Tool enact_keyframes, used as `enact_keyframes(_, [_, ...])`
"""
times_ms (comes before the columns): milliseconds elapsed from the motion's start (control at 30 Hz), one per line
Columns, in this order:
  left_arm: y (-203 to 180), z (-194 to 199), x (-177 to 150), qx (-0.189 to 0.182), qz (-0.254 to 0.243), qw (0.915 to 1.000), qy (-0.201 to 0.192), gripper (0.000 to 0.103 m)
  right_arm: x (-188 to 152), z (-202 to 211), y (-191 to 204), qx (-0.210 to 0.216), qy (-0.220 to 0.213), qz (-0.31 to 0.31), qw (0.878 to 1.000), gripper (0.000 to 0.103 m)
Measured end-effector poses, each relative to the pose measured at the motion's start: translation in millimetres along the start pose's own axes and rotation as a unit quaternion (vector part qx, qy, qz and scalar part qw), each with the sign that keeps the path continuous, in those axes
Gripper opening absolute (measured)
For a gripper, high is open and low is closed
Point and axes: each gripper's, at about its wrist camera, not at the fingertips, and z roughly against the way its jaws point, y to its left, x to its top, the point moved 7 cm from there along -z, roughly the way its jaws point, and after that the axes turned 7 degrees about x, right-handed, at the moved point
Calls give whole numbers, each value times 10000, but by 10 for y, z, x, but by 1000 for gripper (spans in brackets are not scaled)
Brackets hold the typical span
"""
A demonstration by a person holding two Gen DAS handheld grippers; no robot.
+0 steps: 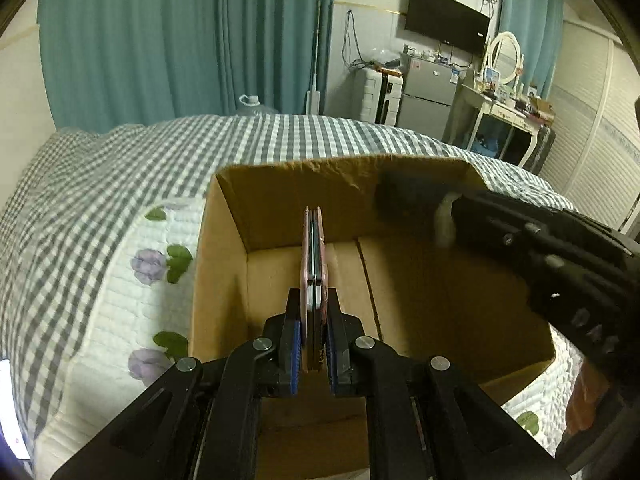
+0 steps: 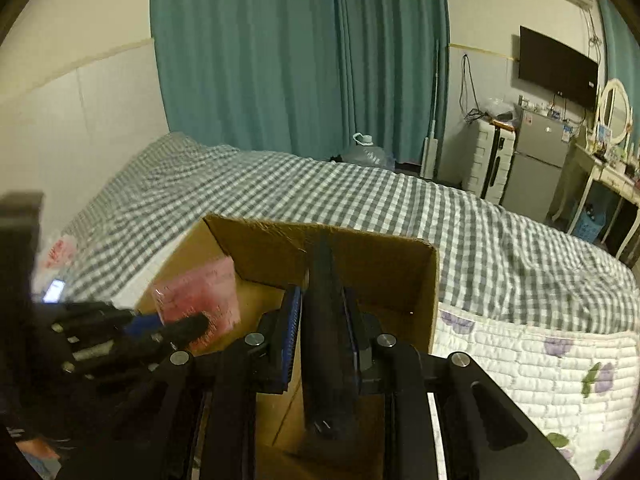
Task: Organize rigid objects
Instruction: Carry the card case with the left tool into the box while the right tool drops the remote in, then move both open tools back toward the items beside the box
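Note:
An open cardboard box [image 1: 224, 264] lies on the bed; it also shows in the right wrist view [image 2: 434, 300]. My left gripper [image 1: 314, 312] is shut on a thin pink flat case [image 1: 314, 252], held edge-on over the box's inside. In the right wrist view the same pink case [image 2: 200, 298] shows in the left gripper [image 2: 176, 330] at the box's left side. My right gripper [image 2: 322, 304] is shut on a dark flat object [image 2: 326, 340], held over the box. The right gripper [image 1: 444, 208] shows at the box's right side with that dark object [image 1: 404, 196].
The bed has a grey checked cover [image 1: 120, 168] and a white floral quilt [image 1: 132, 280]. A small lit phone [image 2: 54, 291] lies on the bed at the left. Teal curtains [image 2: 280, 60], a fridge [image 1: 430, 92], a suitcase [image 1: 376, 94] and a dressing table [image 1: 508, 112] stand beyond the bed.

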Motion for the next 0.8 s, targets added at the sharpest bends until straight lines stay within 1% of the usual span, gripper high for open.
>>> enact_keyframes(33, [0,41,6,5,15,10000,-58,15,16,58,-2,14,-92,-22,10000,50])
enact_keyframes(67, [-4,99,20,9,10,9999,-131,18,43,137,7,38,-204,-50,9998,60])
enact_keyframes(100, [-11,174,28,2,-12,9998,-195,32,71,258,36,88,-345,-76,9993,69])
enact_keyframes(133, [-11,267,34,11,3,9996,-282,52,87,346,63,130,-385,-58,9992,69])
enact_keyframes(167, [-2,363,45,35,43,9992,-391,57,104,419,88,131,-412,-28,9991,69])
enact_keyframes(200, [2,438,64,66,87,9987,-491,58,114,539,120,82,-464,31,9989,69])
enact_keyframes(267, [4,612,65,79,130,9981,-603,58,154,729,146,-16,-567,133,9983,76])
enact_keyframes(333, [-7,799,36,127,159,9977,-654,58,169,981,191,-149,-703,243,9971,89])
enact_keyframes(433, [-37,1077,-51,231,150,9972,-698,61,141,1408,280,-342,-939,400,9942,96])
enact_keyframes(467, [-54,1198,-96,267,134,9968,-744,62,124,1490,298,-383,-984,432,9935,99])
enact_keyframes(500, [-63,1292,-126,305,117,9964,-780,62,83,1614,319,-439,-1038,486,9924,103])
enact_keyframes(567, [-85,1433,-194,363,102,9958,-839,65,-3,1764,345,-463,-1033,519,9922,103])
enact_keyframes(667, [-129,1632,-361,434,79,9952,-871,67,-204,1880,393,-456,-826,583,9938,103])
enact_keyframes(800, [-169,1689,-615,522,157,9950,-832,67,-552,1911,449,-437,-599,723,9946,103])
